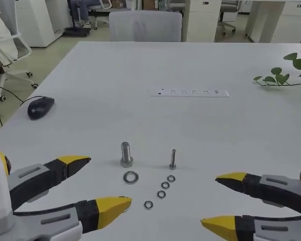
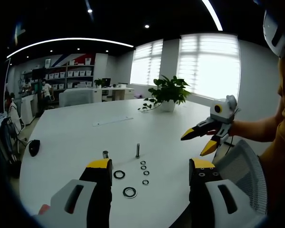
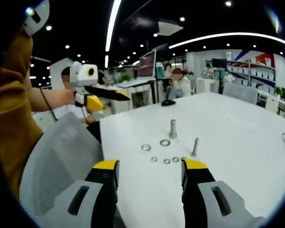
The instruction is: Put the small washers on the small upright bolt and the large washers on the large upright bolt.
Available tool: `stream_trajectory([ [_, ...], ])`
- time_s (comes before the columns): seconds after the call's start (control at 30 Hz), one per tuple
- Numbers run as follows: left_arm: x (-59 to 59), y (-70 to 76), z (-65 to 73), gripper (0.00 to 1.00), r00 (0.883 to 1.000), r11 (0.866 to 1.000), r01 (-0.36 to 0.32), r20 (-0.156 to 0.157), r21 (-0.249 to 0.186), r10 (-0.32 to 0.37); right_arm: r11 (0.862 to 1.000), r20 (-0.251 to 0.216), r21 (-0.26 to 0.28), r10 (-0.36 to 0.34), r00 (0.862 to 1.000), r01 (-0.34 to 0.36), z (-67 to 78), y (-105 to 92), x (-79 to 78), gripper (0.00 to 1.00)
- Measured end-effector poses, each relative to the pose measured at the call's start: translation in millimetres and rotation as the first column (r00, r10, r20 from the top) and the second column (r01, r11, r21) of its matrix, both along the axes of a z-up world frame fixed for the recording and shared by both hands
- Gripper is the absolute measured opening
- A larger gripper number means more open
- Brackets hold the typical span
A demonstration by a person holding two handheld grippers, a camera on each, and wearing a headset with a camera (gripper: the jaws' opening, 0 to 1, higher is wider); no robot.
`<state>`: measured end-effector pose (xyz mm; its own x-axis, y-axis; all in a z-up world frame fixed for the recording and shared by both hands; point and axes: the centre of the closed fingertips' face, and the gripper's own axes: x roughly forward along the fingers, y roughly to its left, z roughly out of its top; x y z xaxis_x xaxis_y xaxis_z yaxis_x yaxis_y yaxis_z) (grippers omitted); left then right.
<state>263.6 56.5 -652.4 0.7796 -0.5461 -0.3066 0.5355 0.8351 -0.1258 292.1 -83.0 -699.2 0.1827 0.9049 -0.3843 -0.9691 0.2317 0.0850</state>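
Two bolts stand upright on the white table (image 1: 140, 75): a large bolt (image 1: 126, 153) and, to its right, a thin small bolt (image 1: 173, 158). A large washer (image 1: 130, 177) lies flat in front of the large bolt. Several small washers (image 1: 163, 190) run in a slanted row in front of the small bolt. The left gripper view shows two large washers (image 2: 119, 174) (image 2: 129, 192). My left gripper (image 1: 106, 182) is open at the near left, beside the washers. My right gripper (image 1: 211, 199) is open at the near right. Both hold nothing.
A black mouse (image 1: 40, 107) lies at the table's left edge. A white power strip (image 1: 190, 92) sits mid-table beyond the bolts. Plant leaves (image 1: 291, 70) reach in from the right. A grey chair (image 1: 145, 25) stands at the far edge.
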Motion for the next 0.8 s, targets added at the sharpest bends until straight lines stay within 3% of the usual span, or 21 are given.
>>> stream_trajectory([
  [0.6, -4.9, -3.0, -4.8, 0.64, 1.0, 1.0, 0.004, -0.01, -0.002, -0.004, 0.999, 0.0, -0.026, 0.025, 1.0, -0.025, -4.5, 0.6, 2.8, 0.54],
  [0.8, -5.0, -7.4, -0.7, 0.64, 1.0, 1.0, 0.015, 0.008, -0.005, -0.015, 0.996, 0.005, -0.065, 0.056, 0.998, -0.056, -9.0, 3.7, 3.8, 0.54],
])
